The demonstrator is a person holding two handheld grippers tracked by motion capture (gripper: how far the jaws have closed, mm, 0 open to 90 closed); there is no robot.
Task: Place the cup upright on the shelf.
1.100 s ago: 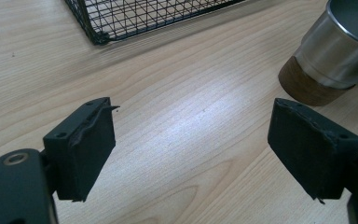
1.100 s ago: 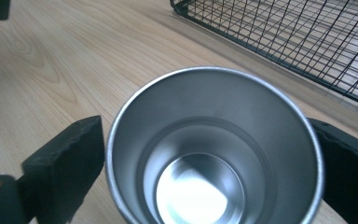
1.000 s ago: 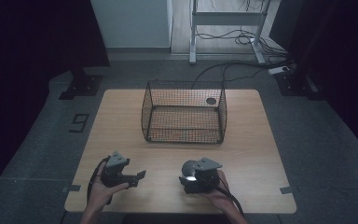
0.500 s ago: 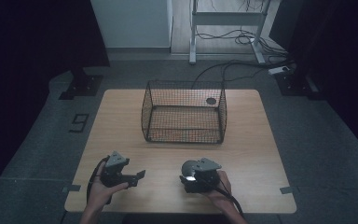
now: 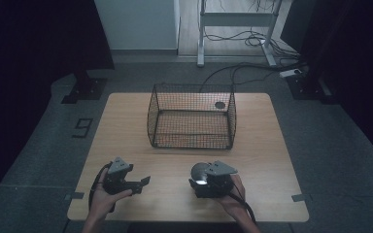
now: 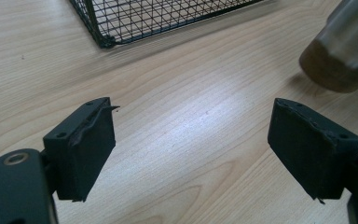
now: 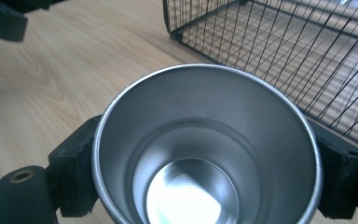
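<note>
A shiny metal cup sits between the jaws of my right gripper, its empty mouth facing the camera. From above, the right gripper holds the cup near the table's front edge, right of centre. My left gripper is low over the front left of the table, jaws wide apart and pointing right. Nothing lies between the fingers of the left gripper. The cup's base shows just past them, at the upper right.
A black wire basket stands open-topped at the middle back of the wooden table, with nothing seen inside. Its near corner is ahead of the left gripper, and the basket's mesh wall is just beyond the cup.
</note>
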